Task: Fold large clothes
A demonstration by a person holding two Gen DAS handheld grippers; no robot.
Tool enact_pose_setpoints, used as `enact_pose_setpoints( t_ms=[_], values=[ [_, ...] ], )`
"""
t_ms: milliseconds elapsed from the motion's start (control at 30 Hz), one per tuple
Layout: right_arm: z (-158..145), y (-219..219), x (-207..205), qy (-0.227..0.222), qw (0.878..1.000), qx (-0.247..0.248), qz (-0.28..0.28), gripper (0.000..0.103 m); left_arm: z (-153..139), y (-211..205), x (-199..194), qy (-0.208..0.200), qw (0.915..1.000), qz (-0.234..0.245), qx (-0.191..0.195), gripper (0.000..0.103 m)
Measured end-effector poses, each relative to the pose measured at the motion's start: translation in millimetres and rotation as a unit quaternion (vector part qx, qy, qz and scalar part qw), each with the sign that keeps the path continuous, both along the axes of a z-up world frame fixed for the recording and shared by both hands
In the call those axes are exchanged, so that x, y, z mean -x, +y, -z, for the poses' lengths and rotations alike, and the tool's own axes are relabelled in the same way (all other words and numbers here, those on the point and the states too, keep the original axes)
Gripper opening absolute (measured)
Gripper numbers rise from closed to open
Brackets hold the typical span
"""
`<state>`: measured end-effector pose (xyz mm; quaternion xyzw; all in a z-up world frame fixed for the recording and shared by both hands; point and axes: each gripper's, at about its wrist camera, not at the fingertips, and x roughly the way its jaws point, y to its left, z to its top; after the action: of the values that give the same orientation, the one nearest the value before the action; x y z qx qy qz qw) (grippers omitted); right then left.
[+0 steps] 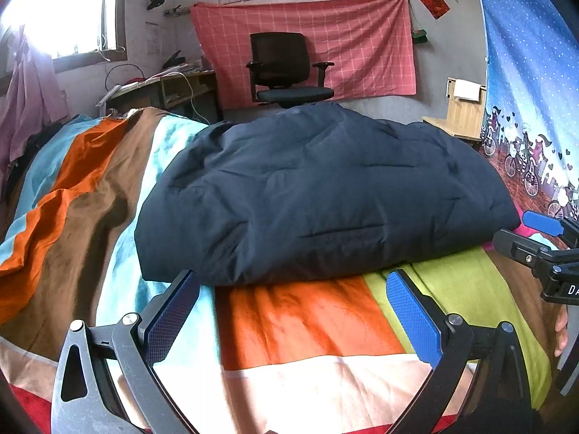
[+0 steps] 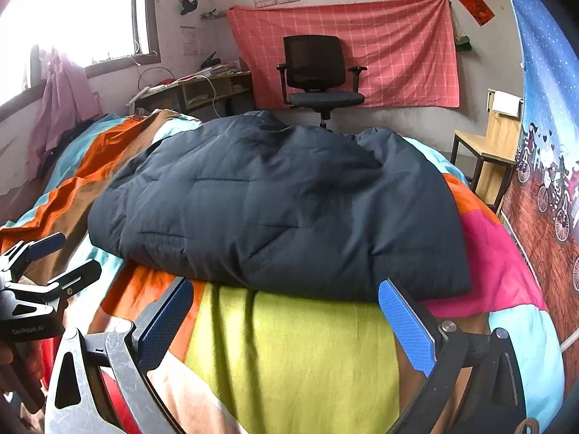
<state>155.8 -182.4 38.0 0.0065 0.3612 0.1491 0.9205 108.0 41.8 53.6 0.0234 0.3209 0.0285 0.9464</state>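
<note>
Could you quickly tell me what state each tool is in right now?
Left tool: open, holding nothing, just short of the navy padded jacket.
Right tool: open, holding nothing.

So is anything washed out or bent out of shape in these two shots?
Left wrist view: the window is blown out white, and the frame corners go dark. Right wrist view: same glare at the window, and the fisheye bows the starry blue curtain.

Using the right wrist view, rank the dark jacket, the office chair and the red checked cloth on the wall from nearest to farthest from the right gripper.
From the right gripper:
1. Dark jacket, folded on the bed just ahead of the fingertips.
2. Office chair, on the floor beyond the bed, centre.
3. Red checked cloth, hanging on the wall behind the chair.
</note>
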Motion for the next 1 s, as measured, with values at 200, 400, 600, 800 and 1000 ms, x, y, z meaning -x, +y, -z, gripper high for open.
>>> enact_pose_setpoints(
  t_ms=[200,400,600,800,1000],
  values=[
    [0.0,0.3,0.2,-0.002,1.000,-0.001,0.000,0.103,-1.9,0.8,1.7,-0.006,1.0000,-0.005,0.004,0.101],
    [0.1,1.0,0.2,-0.001,1.000,-0.002,-0.001,0.103,-4.4,-0.2,3.1,-0.011,0.9999,-0.007,0.005,0.101],
    [-0.1,1.4,0.1,-0.004,1.000,-0.003,-0.001,0.103,-7.1,-3.3,4.3,-0.017,0.9998,-0.005,0.005,0.101],
    [-1.4,0.8,1.1,-0.007,1.000,-0.005,-0.004,0.103,-7.5,-4.0,4.8,-0.018,0.9998,-0.004,0.005,0.101],
    [-2.3,0.8,1.9,-0.008,1.000,-0.005,-0.003,0.103,-7.5,-4.2,4.8,-0.019,0.9998,-0.004,0.005,0.101]
  ],
)
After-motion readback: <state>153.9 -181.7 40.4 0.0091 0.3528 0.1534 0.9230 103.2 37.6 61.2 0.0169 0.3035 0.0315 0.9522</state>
